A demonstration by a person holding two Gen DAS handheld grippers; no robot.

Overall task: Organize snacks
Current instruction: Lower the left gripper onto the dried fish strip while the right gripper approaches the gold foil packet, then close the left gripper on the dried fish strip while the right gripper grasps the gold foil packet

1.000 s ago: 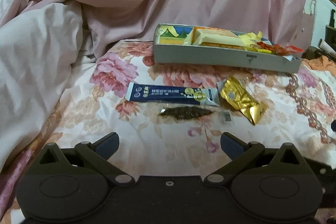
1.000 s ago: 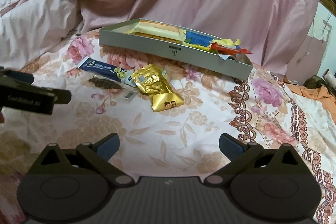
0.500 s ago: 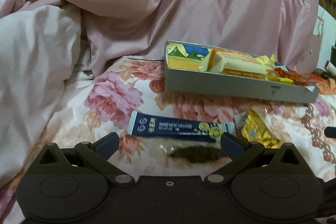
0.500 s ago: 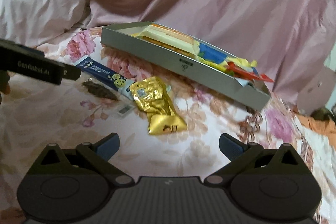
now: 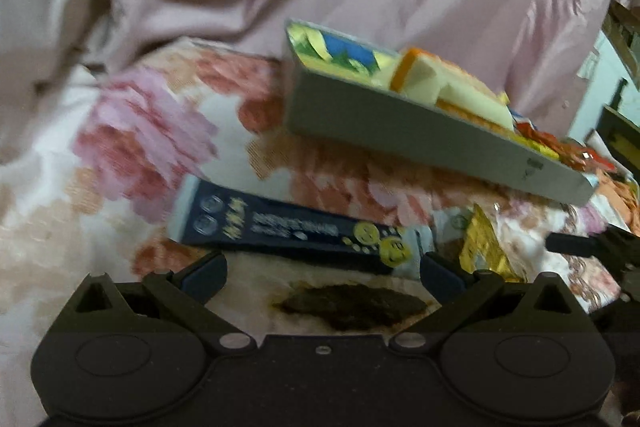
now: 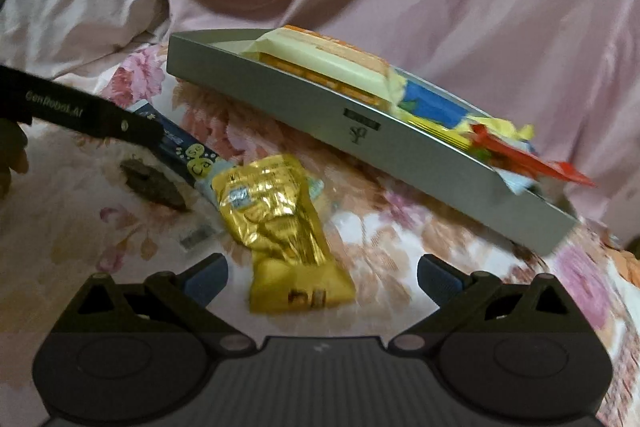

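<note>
While both grippers [image 5: 322, 269] [image 6: 322, 273] gape, only right view shows the gold packet [image 6: 286, 223] whole (unblurred).

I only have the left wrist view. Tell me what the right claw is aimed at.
Observer: The right claw is open, and the gold packet lies flat straight ahead between its fingers.
Operator: Report what that packet touches.
Observer: Its far end overlaps the yellow-printed end of the blue stick pack.
Operator: Give me the left claw from outside.
Observer: One side of the left claw crosses in front of the blue stick pack, just beyond the dark snack.
</note>
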